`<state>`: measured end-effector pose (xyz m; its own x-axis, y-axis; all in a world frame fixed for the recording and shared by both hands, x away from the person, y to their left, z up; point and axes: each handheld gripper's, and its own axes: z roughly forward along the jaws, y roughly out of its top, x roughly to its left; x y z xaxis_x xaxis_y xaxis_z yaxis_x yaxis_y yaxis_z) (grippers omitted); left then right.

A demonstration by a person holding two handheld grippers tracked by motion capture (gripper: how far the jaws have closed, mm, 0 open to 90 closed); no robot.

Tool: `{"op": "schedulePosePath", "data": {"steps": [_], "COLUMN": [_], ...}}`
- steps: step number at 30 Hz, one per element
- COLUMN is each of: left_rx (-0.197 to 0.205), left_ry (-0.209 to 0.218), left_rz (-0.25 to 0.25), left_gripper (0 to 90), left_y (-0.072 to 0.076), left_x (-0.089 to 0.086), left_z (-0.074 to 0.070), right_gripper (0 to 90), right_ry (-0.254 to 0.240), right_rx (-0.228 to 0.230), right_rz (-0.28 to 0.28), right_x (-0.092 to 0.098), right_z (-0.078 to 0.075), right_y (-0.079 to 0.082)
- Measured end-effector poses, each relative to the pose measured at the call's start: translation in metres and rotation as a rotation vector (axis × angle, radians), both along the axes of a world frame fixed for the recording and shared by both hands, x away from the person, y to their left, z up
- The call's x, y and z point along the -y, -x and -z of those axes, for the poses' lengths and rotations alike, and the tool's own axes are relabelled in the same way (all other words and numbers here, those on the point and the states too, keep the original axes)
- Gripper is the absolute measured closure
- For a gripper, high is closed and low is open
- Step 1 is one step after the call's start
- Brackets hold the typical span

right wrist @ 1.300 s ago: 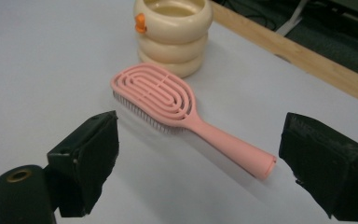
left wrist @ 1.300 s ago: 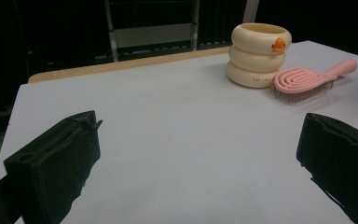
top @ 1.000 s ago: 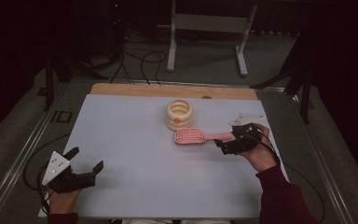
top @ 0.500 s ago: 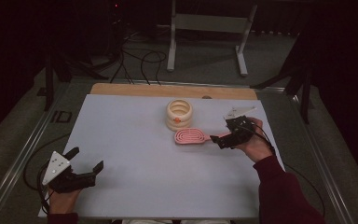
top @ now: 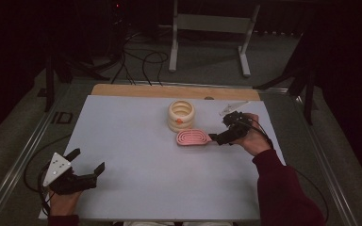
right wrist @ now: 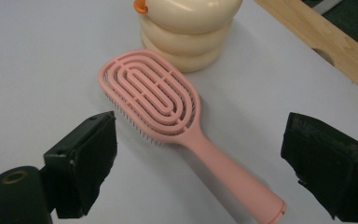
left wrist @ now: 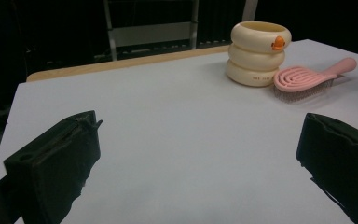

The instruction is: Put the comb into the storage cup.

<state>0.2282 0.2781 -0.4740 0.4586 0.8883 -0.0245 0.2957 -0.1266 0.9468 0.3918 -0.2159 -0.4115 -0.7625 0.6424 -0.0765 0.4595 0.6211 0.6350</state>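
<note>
Since a second ago the right tool (top: 220,137) has pushed forward along the pink hairbrush (top: 194,138), from the far end of the handle at about 3 o'clock of it up towards the neck; its jaws now stand wide apart on either side of the handle, as the right gripper view makes plain, with the handle (right wrist: 228,172) running up between them and neither pad touching it; the brush itself has not shifted (it lies flat on the counter (top: 136,141), bristles down, head towards 9 o'clock in the high view, just at 5 o'clock of the cream ringed cup (top: 181,115) and close beside it, though I cannot tell whether the two touch); the cup, with its small orange mark (left wrist: 278,45), stands upright where it stood; the left tool (top: 86,170) has stayed put at the near left corner, at about 7 o'clock on the counter, jaws open and empty, well apart from both things; I judge this to mean the reach is finished and the grasp is about to be made: the straddle looks well centred on the handle, so closing there should take the brush cleanly, and the brush would then most likely go to the cup.
</note>
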Motion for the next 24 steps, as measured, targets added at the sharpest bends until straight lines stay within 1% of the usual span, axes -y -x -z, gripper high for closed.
{"op": "schedulePosePath", "data": {"steps": [7,10,12,15,17,21,24], "left_rx": [0.0,-0.001,-0.002,-0.002,-0.004,-0.004,-0.003], "left_ry": [0.001,0.001,0.001,0.001,0.001,0.002,0.0], "left_rz": [-0.001,-0.001,-0.001,-0.001,0.0,-0.001,0.0], "left_gripper": [0.0,0.0,0.0,0.0,0.0,0.0,0.0], "left_y": [0.0,0.0,0.0,0.0,0.0,0.0,0.0], "left_x": [0.0,-0.001,-0.001,0.0,0.0,0.0,0.0], "left_z": [0.0,0.0,0.0,0.0,0.001,0.001,0.001], "right_gripper": [10.6,10.6,10.6,10.6,10.6,10.7,10.7], "right_ry": [0.032,0.037,0.052,0.071,0.076,0.104,0.098], "right_rx": [-0.046,-0.054,-0.052,-0.061,-0.068,-0.081,-0.095], "right_rz": [-0.01,-0.012,-0.008,0.0,0.003,-0.006,-0.01], "right_x": [-0.002,-0.002,-0.002,-0.001,-0.001,-0.001,-0.002], "right_z": [0.012,0.017,0.02,0.024,0.027,0.033,0.038], "right_y": [-0.014,-0.019,-0.022,-0.026,-0.029,-0.034,-0.039]}}
